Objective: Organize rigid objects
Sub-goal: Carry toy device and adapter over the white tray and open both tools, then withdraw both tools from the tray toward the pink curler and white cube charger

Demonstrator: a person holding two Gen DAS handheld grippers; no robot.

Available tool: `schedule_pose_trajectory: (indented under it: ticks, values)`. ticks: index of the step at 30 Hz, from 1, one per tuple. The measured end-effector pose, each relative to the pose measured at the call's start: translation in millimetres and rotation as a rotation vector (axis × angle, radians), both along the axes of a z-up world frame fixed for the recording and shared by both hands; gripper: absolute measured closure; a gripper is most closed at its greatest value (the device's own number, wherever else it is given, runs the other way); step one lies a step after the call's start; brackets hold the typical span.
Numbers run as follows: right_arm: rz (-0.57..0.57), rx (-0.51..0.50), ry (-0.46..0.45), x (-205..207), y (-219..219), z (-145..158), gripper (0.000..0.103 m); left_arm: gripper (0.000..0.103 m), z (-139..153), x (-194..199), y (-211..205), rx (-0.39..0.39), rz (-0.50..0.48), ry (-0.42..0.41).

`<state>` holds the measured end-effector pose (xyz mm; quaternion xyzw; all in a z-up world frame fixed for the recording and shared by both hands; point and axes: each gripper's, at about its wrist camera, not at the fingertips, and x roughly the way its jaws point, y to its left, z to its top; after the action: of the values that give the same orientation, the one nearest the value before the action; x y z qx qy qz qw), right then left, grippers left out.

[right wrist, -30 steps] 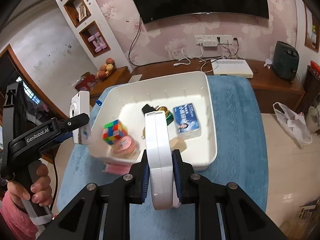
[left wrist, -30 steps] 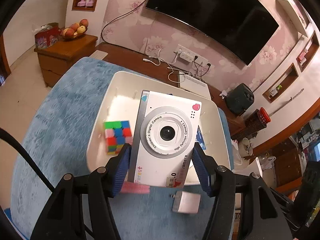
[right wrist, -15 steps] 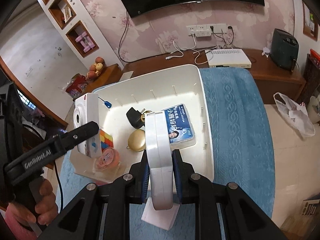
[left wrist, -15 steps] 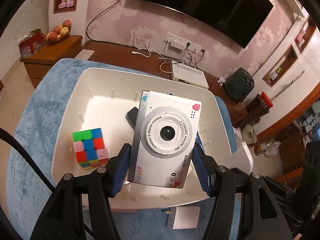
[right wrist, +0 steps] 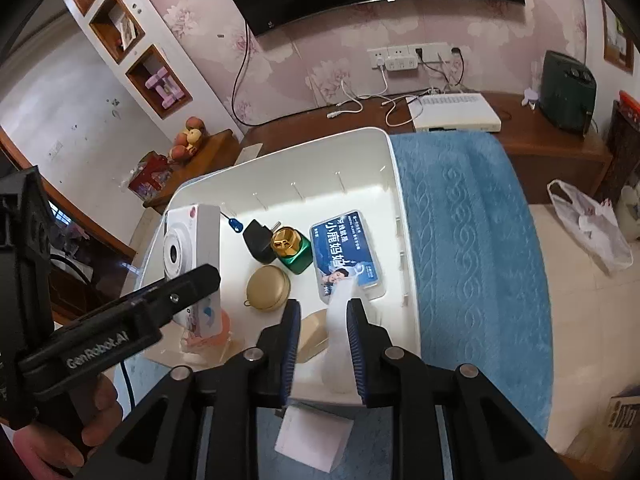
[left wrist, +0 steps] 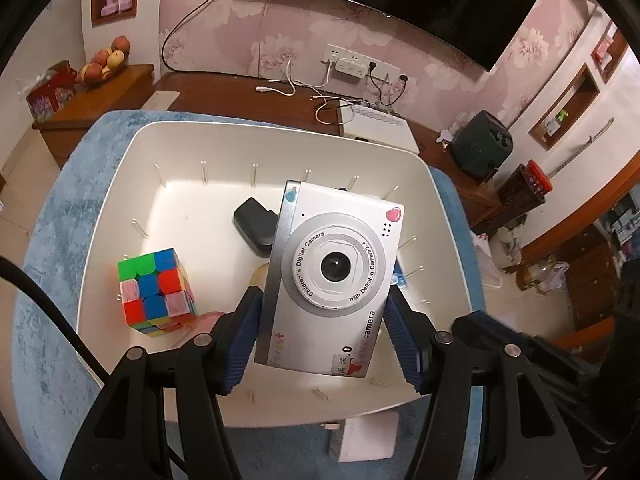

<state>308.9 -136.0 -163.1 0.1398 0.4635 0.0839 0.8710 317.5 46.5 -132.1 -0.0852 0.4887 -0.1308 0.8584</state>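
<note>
My left gripper (left wrist: 322, 332) is shut on a white children's digital camera (left wrist: 332, 276) and holds it above the white bin (left wrist: 280, 140). The camera also shows in the right wrist view (right wrist: 192, 248) at the bin's left side. My right gripper (right wrist: 322, 344) stands open over the bin's near edge. A blurred white flat object (right wrist: 338, 320) sits loose between its fingers, leaning toward the right one. In the bin lie a colour cube (left wrist: 156, 292), a black adapter (right wrist: 258, 240), a green bottle with gold cap (right wrist: 292, 250), a gold round case (right wrist: 268, 288) and a blue box (right wrist: 348, 252).
The bin stands on a blue towel (right wrist: 472, 240). A white charger block (right wrist: 312, 438) lies on the towel just in front of the bin. A wooden TV bench (right wrist: 540, 140) with a white router, cables and a dark heater runs behind.
Both grippers moved forward over the bin. The right gripper's jaws have opened and the white flat object has slipped down between them. The left gripper still holds the camera.
</note>
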Motion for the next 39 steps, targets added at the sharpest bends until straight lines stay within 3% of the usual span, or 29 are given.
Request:
schedule_pose_trajectory:
  ticks: [2, 5, 12, 20, 29, 39]
  values:
    - [-0.001, -0.006, 0.005, 0, 0, 0, 0.073, 0.04, -2, 0, 1, 0.007, 0.001, 0.008]
    - [-0.013, 0.013, 0.013, -2, -4, -1, 0.068, 0.038, 6, -5, 3, 0.005, 0.009, -0.046]
    - [-0.031, 0.04, 0.012, -8, -7, 4, 0.051, 0.03, 20, -13, -5, 0.104, -0.05, -0.122]
    - [-0.051, 0.08, 0.003, -22, -9, 10, 0.033, 0.023, 26, -34, 1, 0.087, -0.032, -0.124]
    - [-0.07, 0.158, 0.025, -48, -13, 12, 0.023, 0.021, 28, -75, 22, 0.112, 0.025, -0.127]
    - [-0.045, 0.214, 0.069, -80, -6, 5, 0.023, 0.021, 24, -138, 45, 0.194, 0.085, -0.122]
